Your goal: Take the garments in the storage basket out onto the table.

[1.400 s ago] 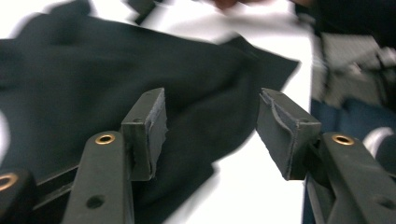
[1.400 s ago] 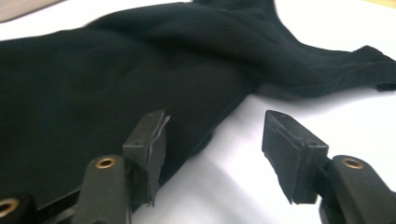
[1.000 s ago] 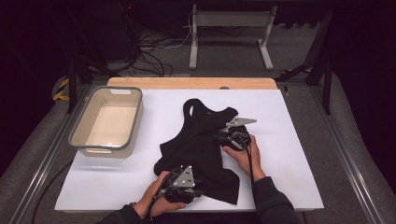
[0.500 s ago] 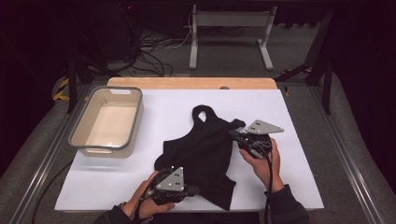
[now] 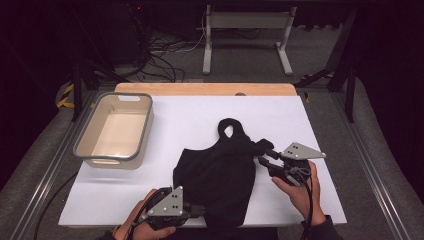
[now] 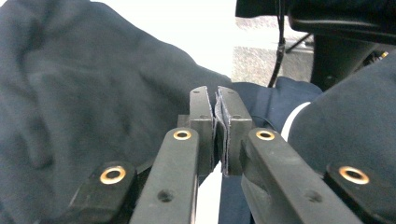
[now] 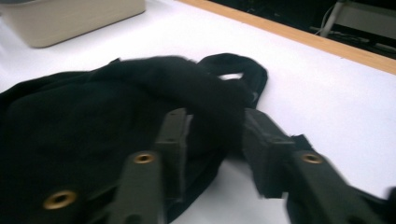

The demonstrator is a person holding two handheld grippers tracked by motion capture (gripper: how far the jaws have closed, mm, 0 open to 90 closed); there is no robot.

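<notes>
Both hands had dragged the black top [image 5: 215, 175] nearer the table's [image 5: 190, 120] front edge. Left gripper [image 6: 219, 126] pinched its hem; right gripper [image 7: 212, 140] gaped around a strap. Pulling evenly would avoid bunching.

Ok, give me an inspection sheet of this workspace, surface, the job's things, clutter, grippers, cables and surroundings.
Surface: white table top with a wooden strip along the far edge.
Job's things: black garment lies crumpled at centre front, one strap loop pointing away.
Clutter: empty beige bin at far left.
Grippers: left gripper pinches the garment's near hem, jaws shut on fabric; right gripper has its jaws apart around a fold at the garment's right edge.
Cables: a cable trails from the right gripper; loose cables on the floor behind.
Surroundings: dark room, grey stand legs beyond the table.
</notes>
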